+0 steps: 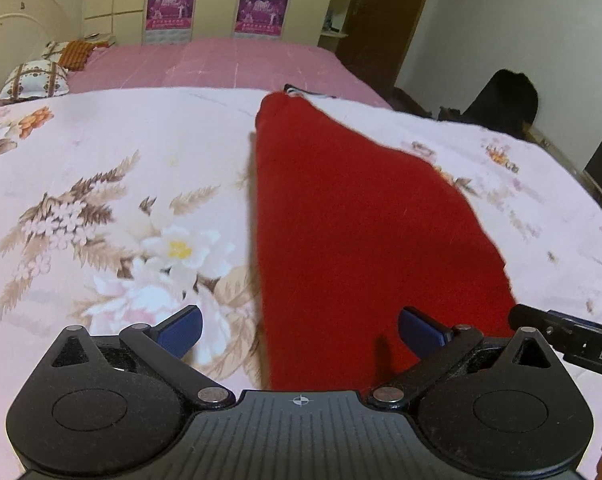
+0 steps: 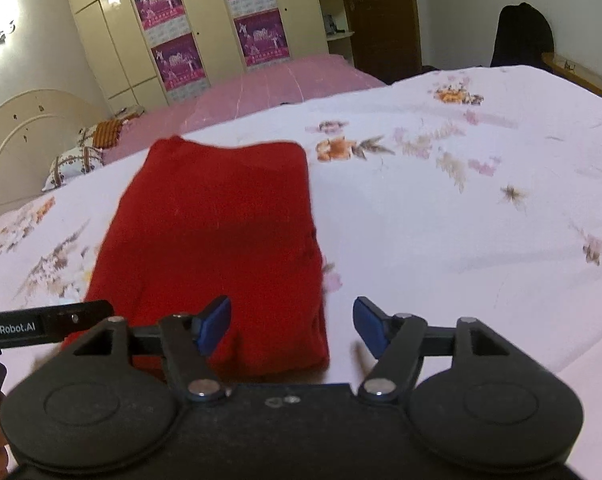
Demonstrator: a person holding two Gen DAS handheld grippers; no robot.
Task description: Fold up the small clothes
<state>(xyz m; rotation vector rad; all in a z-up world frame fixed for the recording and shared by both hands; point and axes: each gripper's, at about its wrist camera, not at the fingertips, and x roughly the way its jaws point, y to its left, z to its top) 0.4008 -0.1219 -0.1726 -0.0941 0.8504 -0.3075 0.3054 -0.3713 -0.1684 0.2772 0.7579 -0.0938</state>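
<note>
The red knitted fabric garment [image 2: 221, 232], already folded into a long rectangle, lies flat on the floral pale pink bedsheet [image 2: 441, 220]. Judged soft, light and limp; it would sag unless taken at its two near corners. The left gripper [image 1: 301, 330] stands over the garment's near left edge, fingers spread wide, holding nothing. The right gripper [image 2: 291, 326] stands over its near right corner, likewise wide and empty.

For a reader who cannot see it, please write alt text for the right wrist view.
A folded red garment lies flat on a floral bedsheet, just ahead of the open right gripper, which holds nothing. The left gripper shows at the left edge; cream wardrobes stand behind.
</note>
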